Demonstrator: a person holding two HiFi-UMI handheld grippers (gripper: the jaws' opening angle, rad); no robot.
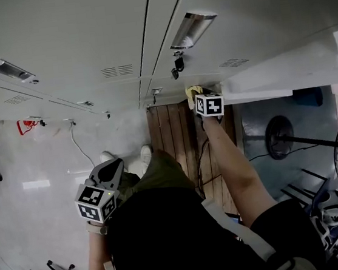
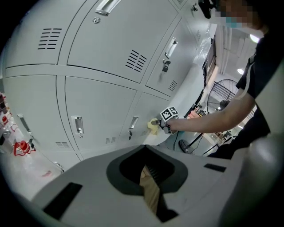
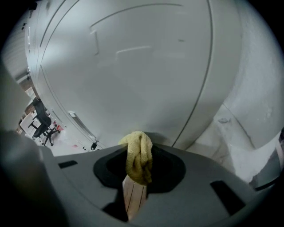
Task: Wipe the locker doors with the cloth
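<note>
Nearest the head camera is the person's dark top, and beside it on the left hangs the left hand-held gripper with its square-marker cube, held low at the hip and well apart from the lockers. In its own view this hand-held gripper shows its jaws drawn narrow, only a thin slit between them and nothing in it. The person's bare right arm stretches forward and down to the right hand-held gripper, which is clamped on a small bunched yellow terry cloth. In the right gripper view the cloth stands knotted up out of the jaws of that hand-held gripper, its top towards the pale grey metal locker doors. From the left gripper view the cloth sits against a bottom-row door near its outer edge, just right of a door handle, with the right hand-held gripper behind it. The locker doors fill the top of the head view. Below them lie a brown wooden plank floor strip and, further right, a black round fan.
</note>
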